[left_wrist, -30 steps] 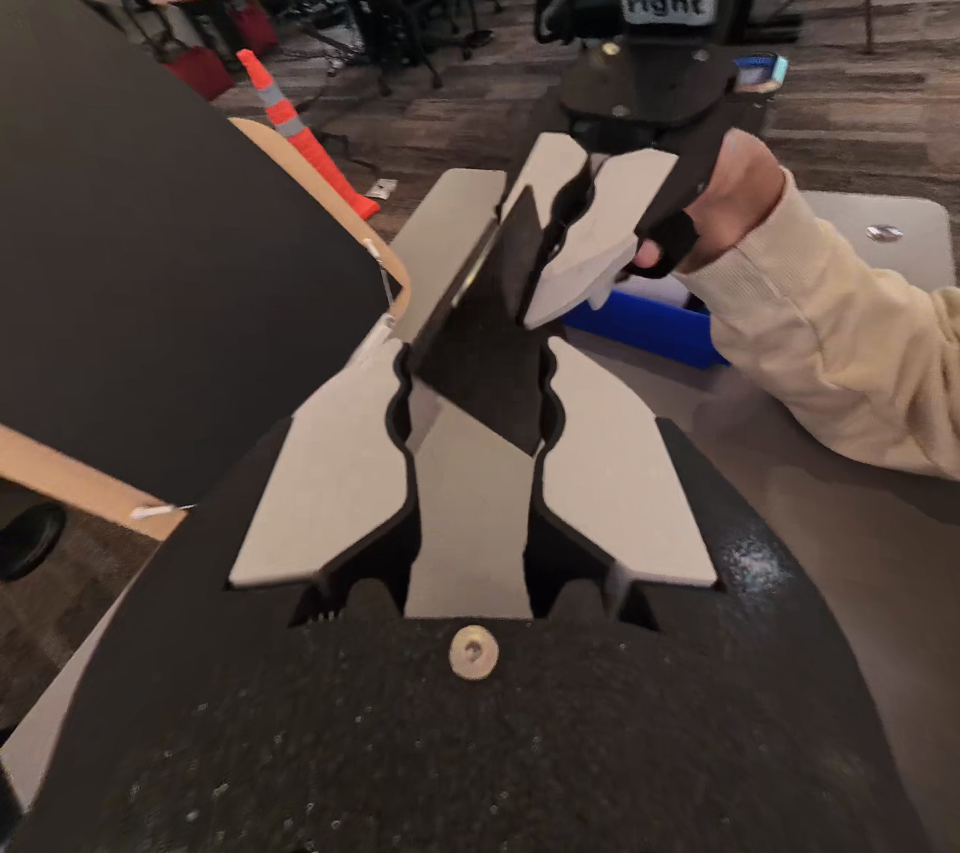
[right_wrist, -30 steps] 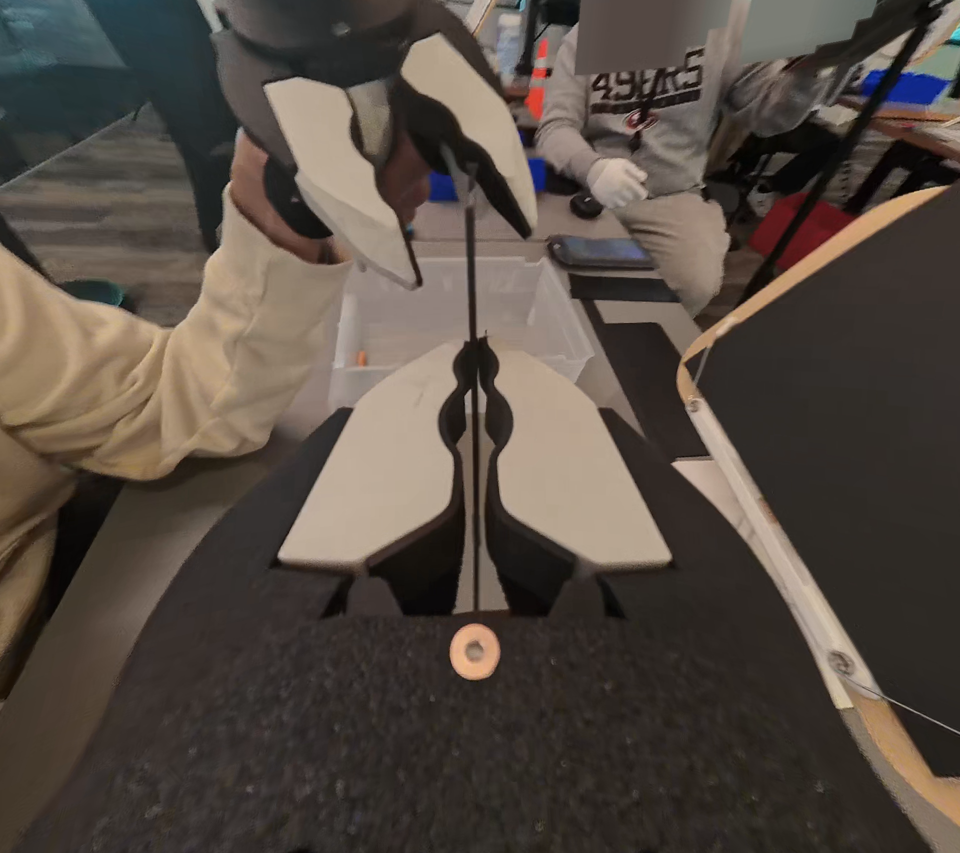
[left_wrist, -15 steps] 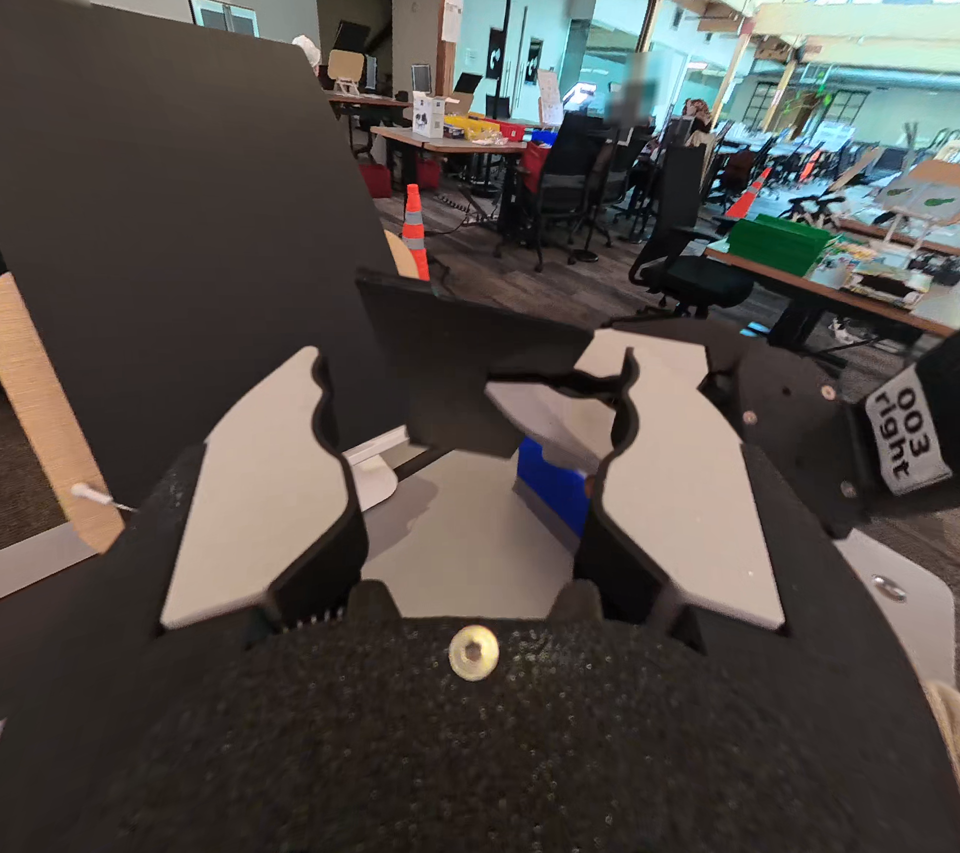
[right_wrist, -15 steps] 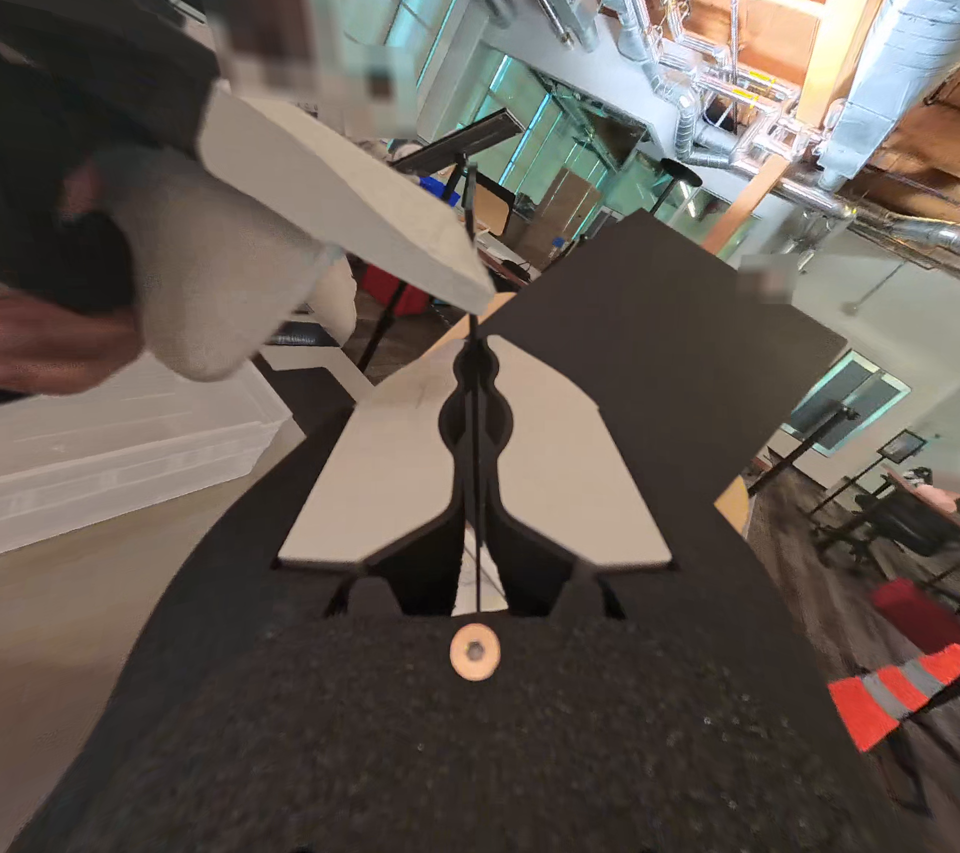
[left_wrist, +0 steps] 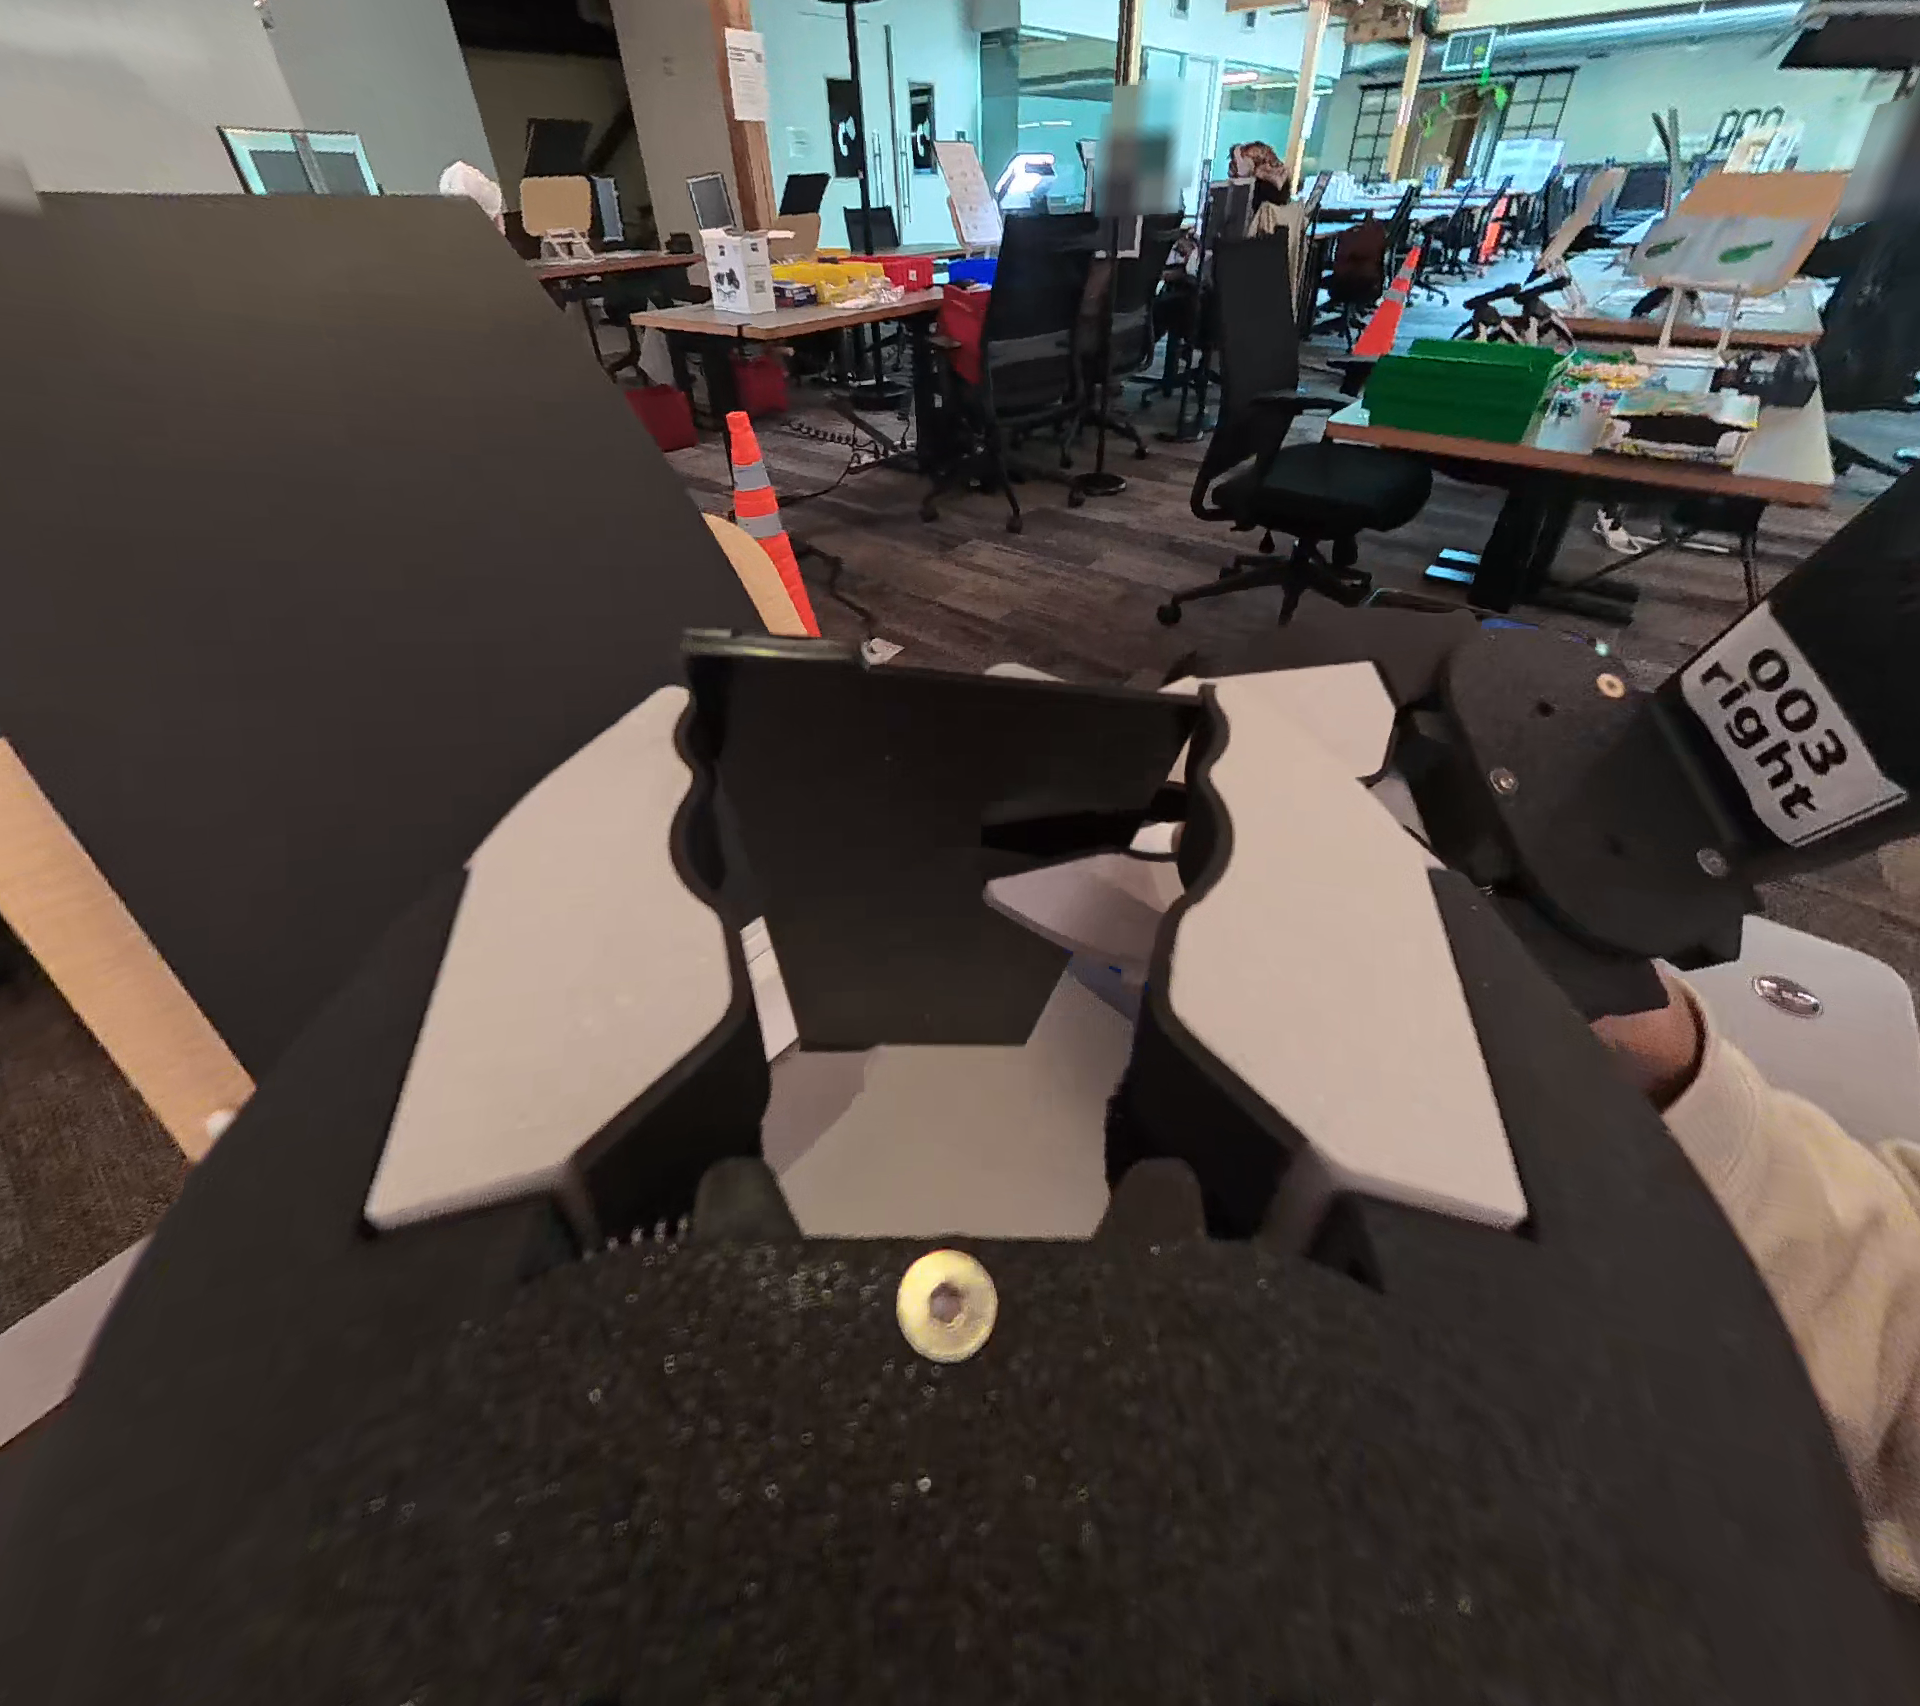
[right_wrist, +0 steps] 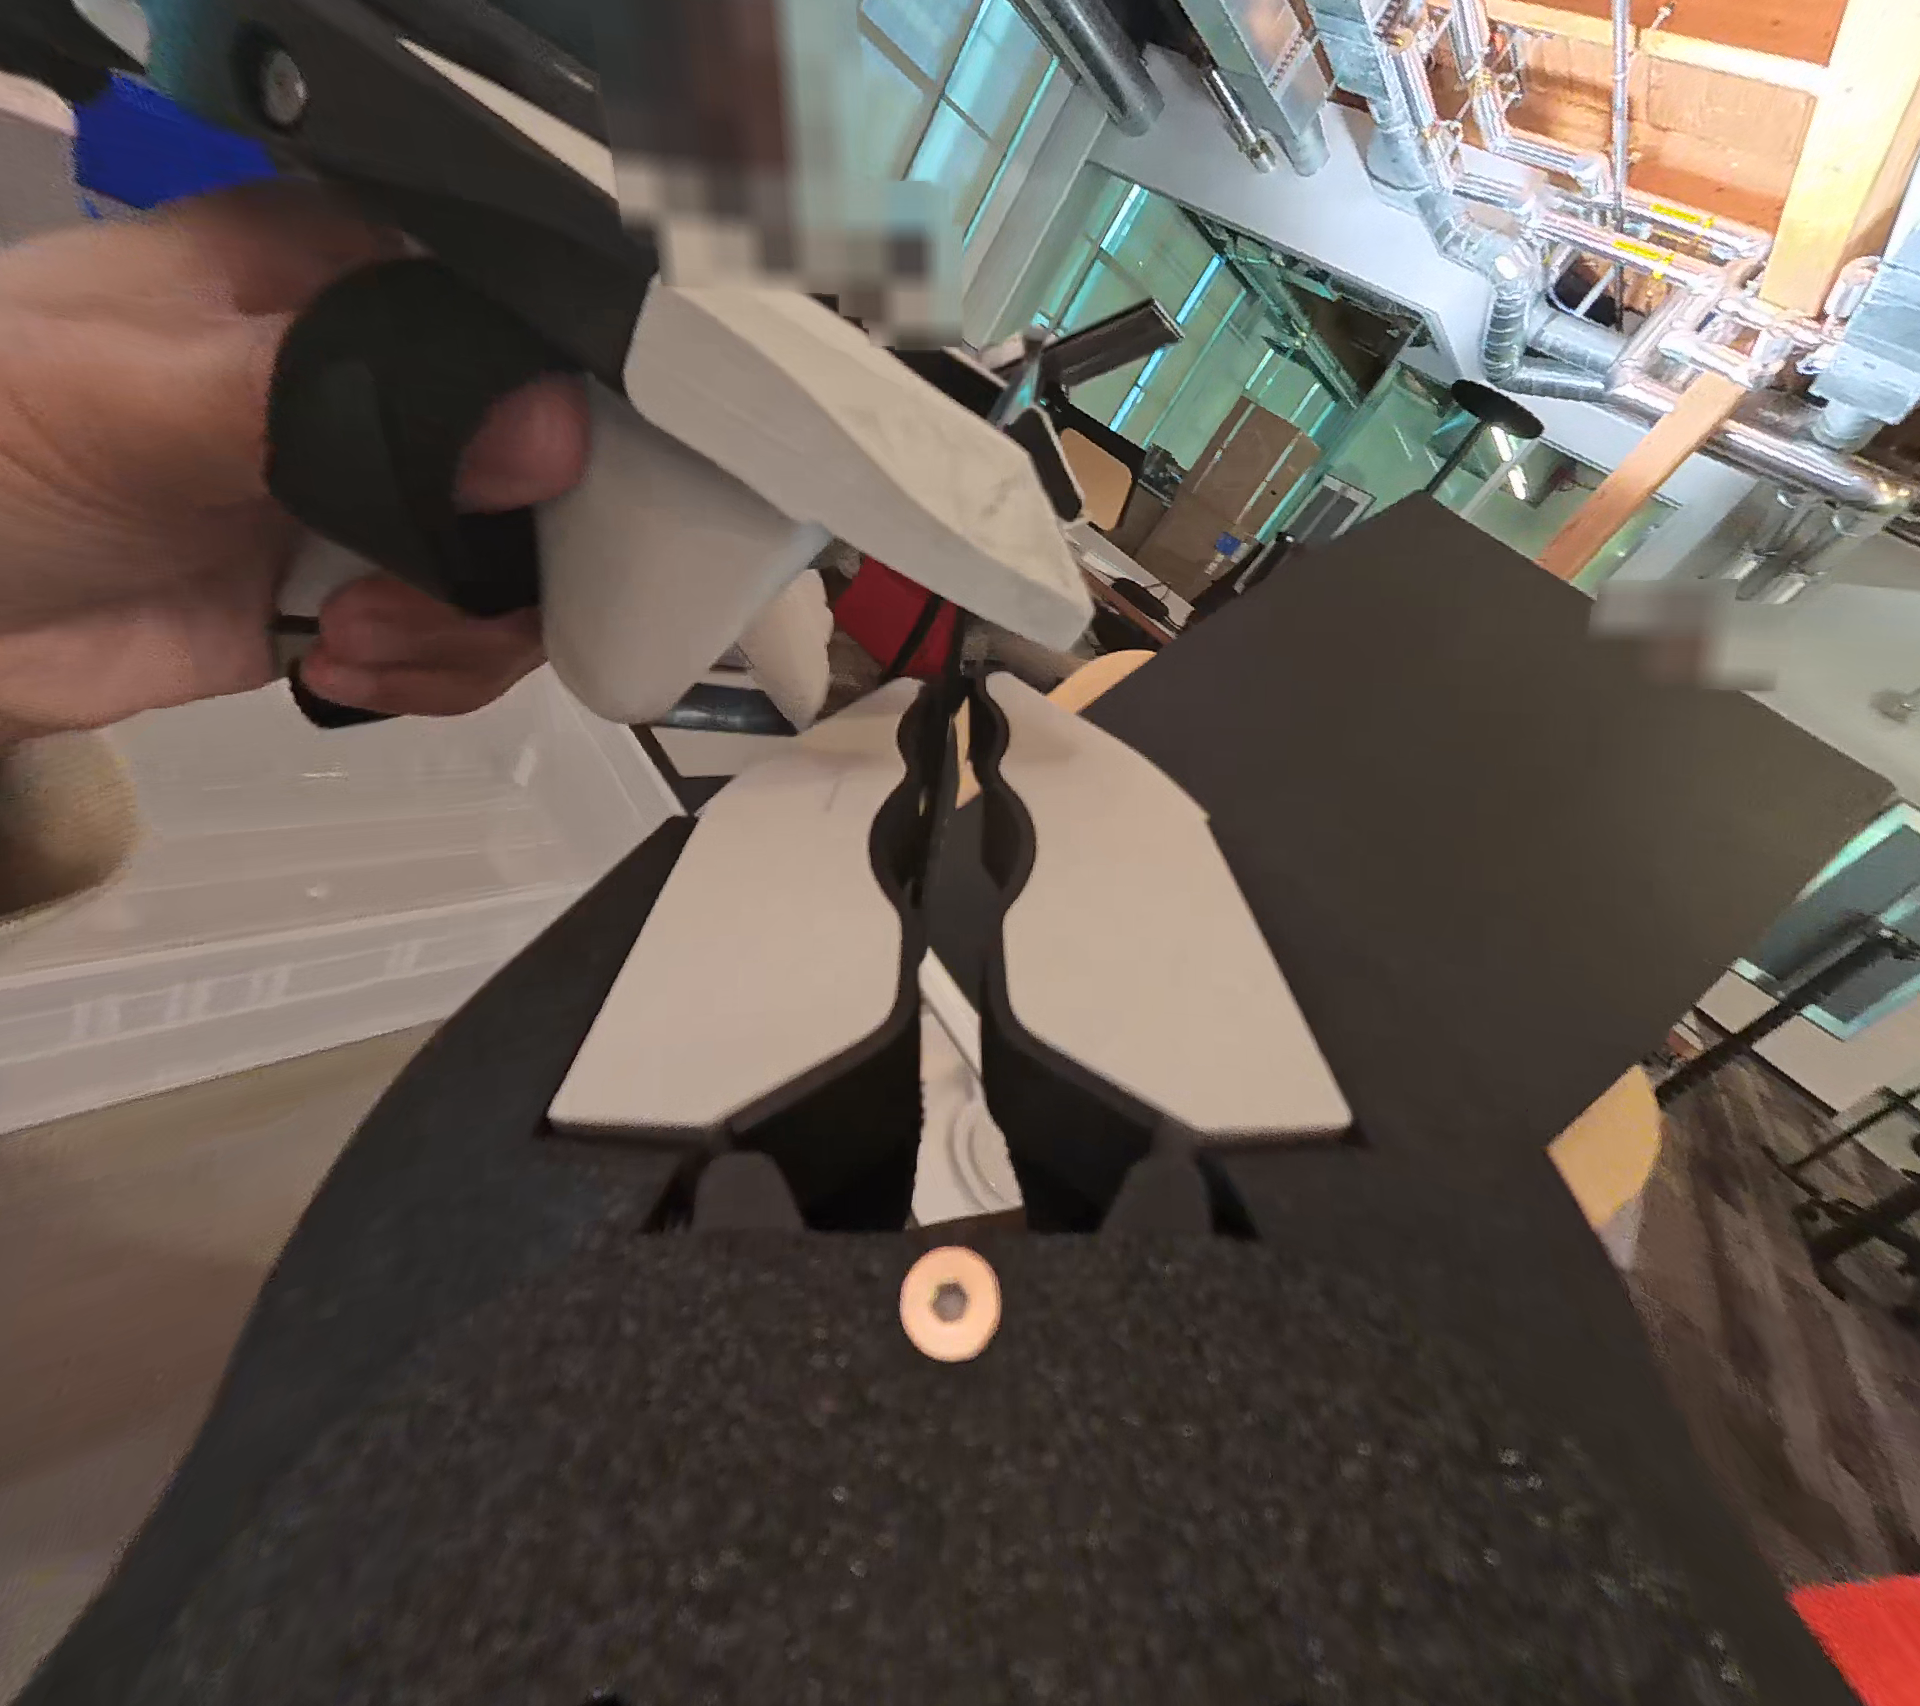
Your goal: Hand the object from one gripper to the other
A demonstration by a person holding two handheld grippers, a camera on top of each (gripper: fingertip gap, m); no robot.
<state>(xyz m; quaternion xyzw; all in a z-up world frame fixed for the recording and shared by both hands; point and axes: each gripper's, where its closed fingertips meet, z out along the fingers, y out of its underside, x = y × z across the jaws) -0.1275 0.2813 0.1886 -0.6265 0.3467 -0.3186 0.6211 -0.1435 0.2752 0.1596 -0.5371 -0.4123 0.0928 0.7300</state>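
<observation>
The object is a thin flat black plate. In the left wrist view it faces the camera and fills the gap between my left gripper's two white fingers, which stand wide apart. I cannot tell if its side edges touch them. My right gripper reaches in from the right, held by a hand in a cream sleeve. In the right wrist view the right gripper is shut on the plate, seen edge-on as a thin dark line. A white finger of the left gripper sits just above and to the left of it.
A big black board stands close on the left and also shows in the right wrist view. The grey table lies below, with a clear plastic bin on it. An orange cone and office chairs stand behind. Both grippers' tips are close together, under 4 cm apart.
My left gripper's jaws have opened wide since one second ago. Both grippers have tilted up from the table. The plate has stayed in the right gripper and now sits squarely between the left fingers.
</observation>
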